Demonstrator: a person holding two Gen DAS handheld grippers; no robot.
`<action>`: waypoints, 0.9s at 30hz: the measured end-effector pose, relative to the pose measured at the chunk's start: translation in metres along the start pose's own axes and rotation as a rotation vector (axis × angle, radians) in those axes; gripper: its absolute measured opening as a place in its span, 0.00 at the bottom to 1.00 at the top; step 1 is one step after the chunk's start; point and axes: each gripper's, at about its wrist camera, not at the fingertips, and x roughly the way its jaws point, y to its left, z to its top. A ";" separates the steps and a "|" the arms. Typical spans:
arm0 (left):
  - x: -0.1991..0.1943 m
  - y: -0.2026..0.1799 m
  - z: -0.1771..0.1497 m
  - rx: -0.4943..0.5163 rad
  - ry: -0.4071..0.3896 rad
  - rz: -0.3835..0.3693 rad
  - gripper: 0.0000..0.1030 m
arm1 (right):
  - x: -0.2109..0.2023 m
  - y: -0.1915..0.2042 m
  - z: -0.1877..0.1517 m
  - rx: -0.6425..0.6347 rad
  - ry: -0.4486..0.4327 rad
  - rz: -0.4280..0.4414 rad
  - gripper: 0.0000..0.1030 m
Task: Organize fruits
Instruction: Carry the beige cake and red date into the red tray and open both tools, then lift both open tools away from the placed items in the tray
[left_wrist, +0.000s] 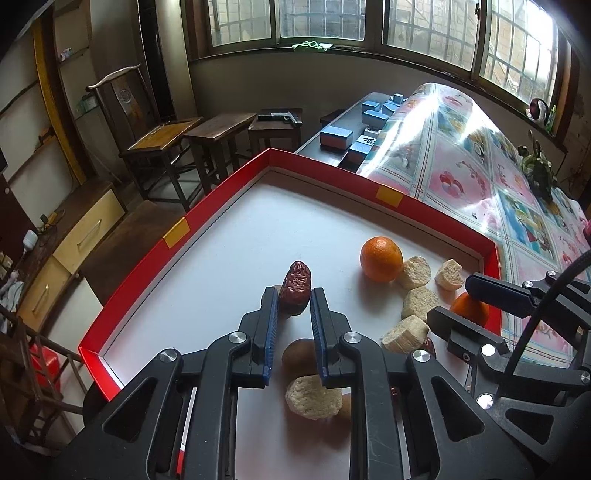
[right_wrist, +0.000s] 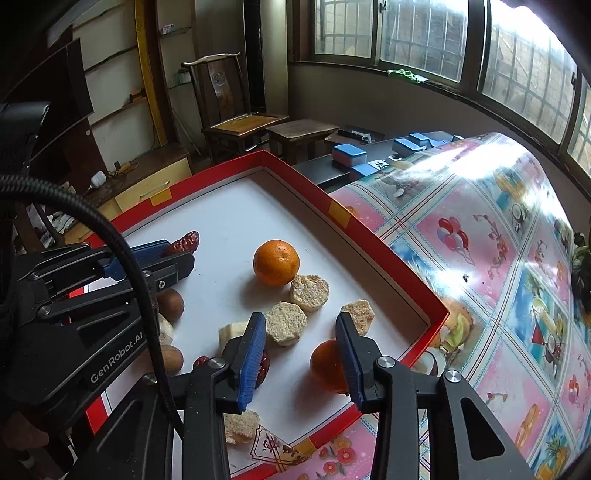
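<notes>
Near orange (right_wrist: 325, 365) half hidden behind right gripper (right_wrist: 301, 332), btm red date (right_wrist: 263, 363) too.

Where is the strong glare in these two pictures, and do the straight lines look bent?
Left wrist view: window light glares on the glossy tablecloth; the window frame curves. Right wrist view: glare on the same cloth; the red tray edge bows.

Right gripper (right_wrist: 301, 334) hangs open above an orange (right_wrist: 327, 365) in the red tray (right_wrist: 388, 258).

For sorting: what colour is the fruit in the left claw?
Dark red date, clearest in left wrist view.
</notes>
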 end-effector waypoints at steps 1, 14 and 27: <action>0.000 -0.001 0.000 -0.001 0.001 -0.002 0.23 | -0.002 0.000 -0.001 0.002 -0.001 0.004 0.36; -0.036 -0.013 -0.012 0.006 -0.109 -0.010 0.48 | -0.038 -0.007 -0.021 0.094 -0.073 0.023 0.45; -0.057 -0.014 -0.028 -0.017 -0.131 0.050 0.48 | -0.054 -0.012 -0.045 0.153 -0.092 0.012 0.48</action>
